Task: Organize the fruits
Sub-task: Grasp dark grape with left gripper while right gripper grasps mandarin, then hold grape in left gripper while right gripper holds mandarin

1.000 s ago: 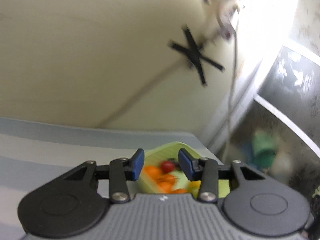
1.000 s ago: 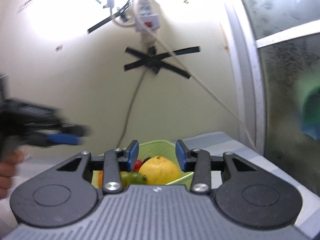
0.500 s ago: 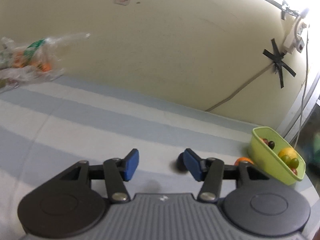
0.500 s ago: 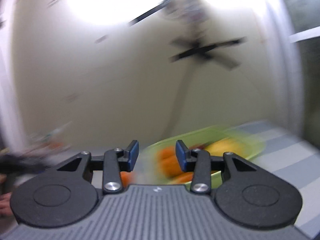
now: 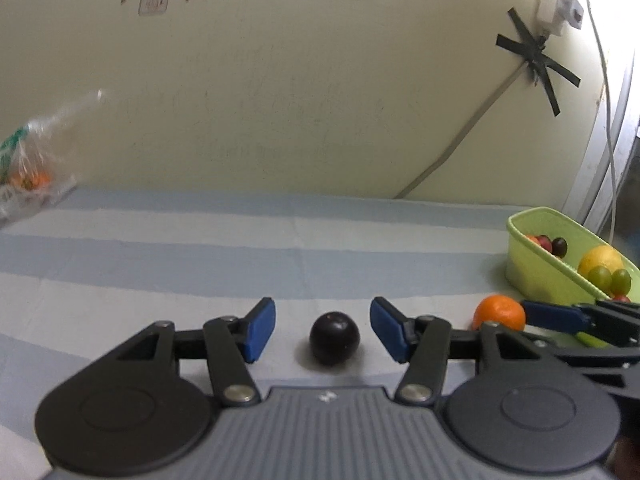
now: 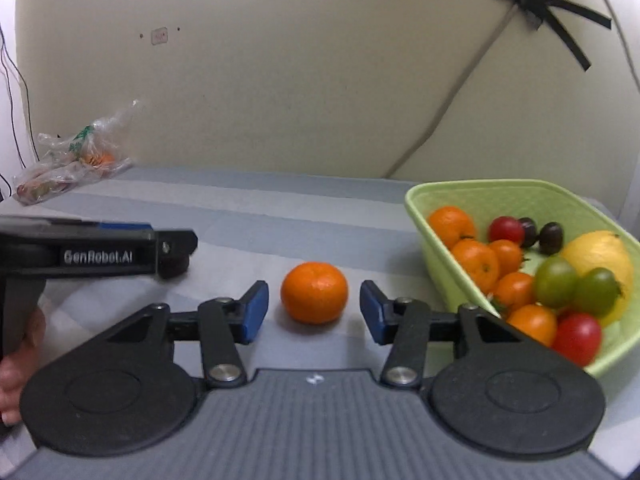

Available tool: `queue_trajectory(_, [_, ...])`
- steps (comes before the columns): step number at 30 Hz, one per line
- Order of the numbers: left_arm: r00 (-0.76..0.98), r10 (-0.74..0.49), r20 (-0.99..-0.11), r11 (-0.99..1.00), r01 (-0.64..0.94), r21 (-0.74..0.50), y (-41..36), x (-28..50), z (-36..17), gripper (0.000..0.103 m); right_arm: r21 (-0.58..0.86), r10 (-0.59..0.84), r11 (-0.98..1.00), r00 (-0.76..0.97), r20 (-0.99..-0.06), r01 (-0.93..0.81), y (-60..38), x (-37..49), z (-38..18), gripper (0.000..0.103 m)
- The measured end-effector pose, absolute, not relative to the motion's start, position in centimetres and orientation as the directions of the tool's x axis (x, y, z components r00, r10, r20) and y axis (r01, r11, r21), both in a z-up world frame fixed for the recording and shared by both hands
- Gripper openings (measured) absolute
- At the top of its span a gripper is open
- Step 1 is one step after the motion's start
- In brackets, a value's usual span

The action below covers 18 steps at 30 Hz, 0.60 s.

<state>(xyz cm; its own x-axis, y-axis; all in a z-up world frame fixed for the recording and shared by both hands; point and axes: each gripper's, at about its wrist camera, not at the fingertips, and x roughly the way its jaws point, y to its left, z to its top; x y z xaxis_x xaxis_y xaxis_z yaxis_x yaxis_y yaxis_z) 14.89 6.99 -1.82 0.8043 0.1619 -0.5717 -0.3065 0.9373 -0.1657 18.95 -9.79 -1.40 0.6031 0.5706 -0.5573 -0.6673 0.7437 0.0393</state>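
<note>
I'm lining up two pickups: my left gripper (image 5: 323, 329), spread, brackets the round dark plum (image 5: 334, 333); my right gripper (image 6: 311, 312), jaws just widened, brackets the orange tangerine (image 6: 314, 292) left of the green plastic basket (image 6: 434, 276). Next, close both gently.

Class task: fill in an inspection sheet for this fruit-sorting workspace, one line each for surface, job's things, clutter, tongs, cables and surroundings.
Surface: striped blue-grey cloth, flat.
Job's things: green basket at right with tangerines, cherry tomatoes, dark plums, green fruits and a lemon; loose tangerine and loose dark plum lie on the cloth.
Clutter: plastic bag with fruit at far left by the wall.
Tongs: left tongs open around the plum, right tongs open around the tangerine; both have just been opening, pads clear of the fruit.
Cables: grey cable taped to the wall with black tape.
Surroundings: cream wall.
</note>
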Motion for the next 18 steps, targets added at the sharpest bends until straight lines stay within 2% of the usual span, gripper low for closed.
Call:
queue_trajectory(3, [0.794, 0.127, -0.594, 0.929, -0.304, -0.209, 7.7, 15.3, -2.2, 0.051, 0.045, 0.567, 0.734, 0.575, -0.590, -0.677, -9.2, 19.3, -1.7, 0.052])
queue_trajectory(4, [0.796, 0.126, -0.592, 0.929, -0.304, -0.212, 7.7, 15.3, -2.2, 0.049, 0.048, 0.562, 0.738, 0.574, -0.596, -0.673, -9.1, 19.5, -1.7, 0.045])
queue_trajectory(6, [0.798, 0.116, -0.591, 0.933, -0.291, -0.210, 7.6, 15.2, -2.3, 0.031, 0.060, 0.562, 0.746, 0.580, -0.590, -0.663, -9.4, 19.5, -1.7, 0.040])
queue_trajectory(7, [0.804, 0.094, -0.586, 0.939, -0.267, -0.216, 7.4, 15.0, -2.4, 0.026, 0.071, 0.568, 0.747, 0.580, -0.584, -0.661, -9.7, 19.4, -1.7, 0.040])
queue_trajectory(11, [0.828, 0.104, -0.551, 0.961, -0.227, -0.160, 5.8, 13.5, -1.8, 0.026, 0.110, 0.582, 0.759, 0.594, -0.554, -0.641, -11.9, 17.3, -1.5, 0.040])
queue_trajectory(14, [0.831, 0.015, -0.556, 0.964, -0.160, -0.213, 4.3, 11.1, -2.1, 0.026, 0.134, 0.613, 0.738, 0.573, -0.543, -0.661, -14.3, 14.2, -1.4, 0.040])
queue_trajectory(18, [0.845, -0.068, -0.530, 0.974, -0.058, -0.218, 1.0, 6.8, -1.5, 0.026, 0.127, 0.637, 0.720, 0.576, -0.512, -0.683, -17.7, 9.3, -1.3, 0.040])
